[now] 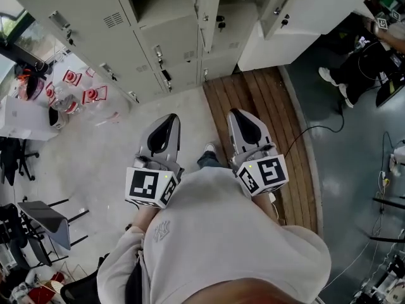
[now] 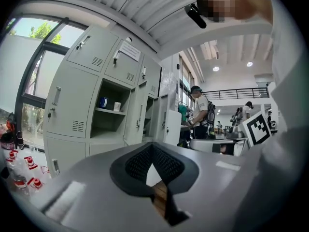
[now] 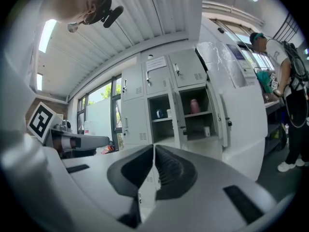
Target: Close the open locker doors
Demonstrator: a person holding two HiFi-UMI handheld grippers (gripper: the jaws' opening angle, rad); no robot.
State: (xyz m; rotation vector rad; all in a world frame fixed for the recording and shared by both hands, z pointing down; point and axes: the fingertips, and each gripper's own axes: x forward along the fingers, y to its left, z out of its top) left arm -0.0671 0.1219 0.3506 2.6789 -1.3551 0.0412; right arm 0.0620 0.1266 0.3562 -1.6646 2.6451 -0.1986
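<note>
The pale grey locker bank (image 1: 152,37) stands ahead of me. One compartment (image 2: 112,114) is open, with a blue cup (image 2: 103,102) and a white cup (image 2: 117,106) on its shelf. A narrow door (image 1: 209,11) stands edge-on between two open compartments. A wide door (image 1: 304,14) is swung far out to the right. A pink bottle (image 3: 194,105) sits in the right open compartment (image 3: 195,112). My left gripper (image 1: 169,120) and right gripper (image 1: 242,116) are shut and empty, held side by side low in front of me, well short of the lockers.
Clear bottles with red labels (image 1: 79,94) lie on the floor at the left. A wooden platform (image 1: 262,125) with a black cable (image 1: 316,132) lies under the right gripper. A seated person (image 1: 361,65) is at the far right, another stands (image 2: 200,112) beyond the lockers. A chair (image 1: 44,220) is behind left.
</note>
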